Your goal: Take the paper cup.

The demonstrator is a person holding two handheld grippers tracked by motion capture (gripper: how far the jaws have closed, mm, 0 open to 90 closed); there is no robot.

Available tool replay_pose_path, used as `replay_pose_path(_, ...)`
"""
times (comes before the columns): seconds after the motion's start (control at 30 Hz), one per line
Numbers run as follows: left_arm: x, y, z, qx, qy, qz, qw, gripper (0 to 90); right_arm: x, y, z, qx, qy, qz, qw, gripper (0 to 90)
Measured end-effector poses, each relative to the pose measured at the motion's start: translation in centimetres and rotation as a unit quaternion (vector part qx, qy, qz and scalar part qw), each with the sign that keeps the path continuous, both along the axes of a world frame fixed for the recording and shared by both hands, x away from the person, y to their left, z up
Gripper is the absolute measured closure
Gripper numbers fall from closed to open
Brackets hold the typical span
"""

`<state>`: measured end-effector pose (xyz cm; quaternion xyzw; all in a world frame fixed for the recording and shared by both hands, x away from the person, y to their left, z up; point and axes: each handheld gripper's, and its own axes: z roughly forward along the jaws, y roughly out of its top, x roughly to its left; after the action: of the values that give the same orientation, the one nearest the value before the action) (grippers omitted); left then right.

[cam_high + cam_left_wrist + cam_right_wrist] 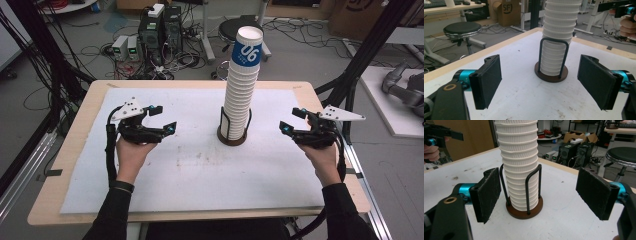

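Tall stack of ribbed white paper cups (241, 85) in round brown wire holder (232, 136), mid-frame; left tool (161, 119) and right tool (292, 120) both apart, empty.

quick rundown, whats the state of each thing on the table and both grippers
tall stack of white ribbed paper cups: upright, nested, standing in its holder, untouched
round dark brown holder with black wire hoops: flat on the mat, hoops around the stack's lower cups
white mat: spread flat, faintly stained near the middle
left gripper: open, holding nothing, beside the stack
right gripper: open, holding nothing, beside the stack
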<state>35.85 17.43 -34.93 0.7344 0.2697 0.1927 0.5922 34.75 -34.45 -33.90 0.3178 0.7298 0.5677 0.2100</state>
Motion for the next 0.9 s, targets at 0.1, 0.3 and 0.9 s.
replay_pose_path(0.1, 0.0, 0.0, 0.0, 0.000, 0.001, -0.004, 1.0000, 19.3, 0.0, 0.0, 0.0, 0.002, -0.003, 0.000, 1.0000, 20.3)
replay_pose_path(0.3, 0.1, -0.1, 0.0, -0.003, 0.002, -0.004, 1.0000, 19.3, 0.0, 0.2, 0.0, 0.005, -0.003, 0.005, 1.0000, 20.3)
replay_pose_path(0.9, 0.1, 0.0, 0.3, -0.022, 0.010, -0.017, 0.9996, 19.0, 1.7, 2.6, 2.9, 0.024, -0.019, 0.043, 0.9986, 18.8)
